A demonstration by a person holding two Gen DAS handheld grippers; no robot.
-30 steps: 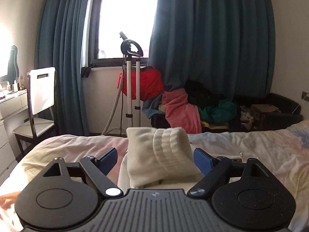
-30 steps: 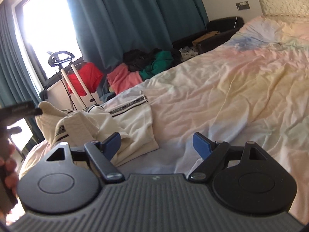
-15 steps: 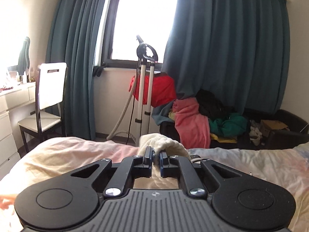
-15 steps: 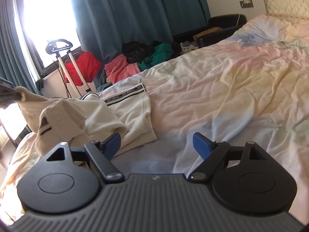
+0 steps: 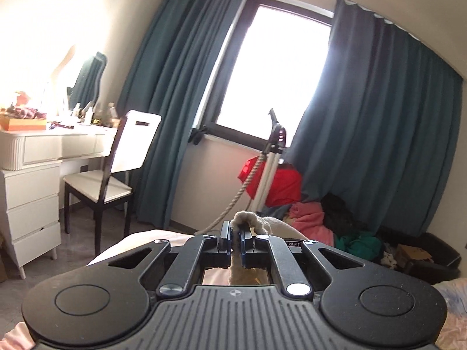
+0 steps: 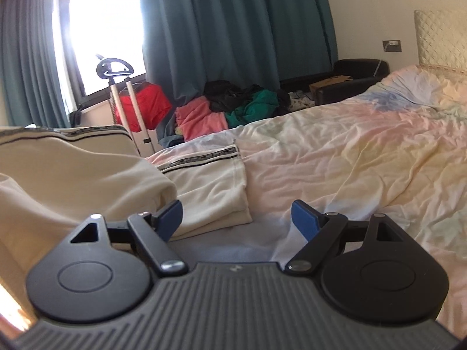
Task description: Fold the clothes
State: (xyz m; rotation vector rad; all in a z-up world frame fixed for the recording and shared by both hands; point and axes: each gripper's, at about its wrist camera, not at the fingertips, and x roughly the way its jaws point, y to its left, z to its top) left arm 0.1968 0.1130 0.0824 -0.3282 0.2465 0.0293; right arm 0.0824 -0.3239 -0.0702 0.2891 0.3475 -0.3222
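1. Our left gripper has its jaws clamped on a fold of the cream garment; the cloth bunches up just past the blue pads and a strip of it hangs down between the fingers.
2. In the left wrist view the garment sits at centre, and beyond it at 1 o'clock stands a garment steamer before the window, flanked by teal curtains.
3. At 9 o'clock in that view we see a white chair drawn up to a white dressing table.
4. Our right gripper holds its jaws wide apart with nothing between them; only the bed sheet lies beneath the gap.
5. In the right wrist view the cream garment fills the 9 o'clock side, a raised part with a dark-striped band drawn taut at 10 o'clock, while a folded part lies flat on the bed just beyond the left fingertip.
6. A heap of pink, green and black clothes lies at 12 o'clock past the bed's far edge, below the curtains.
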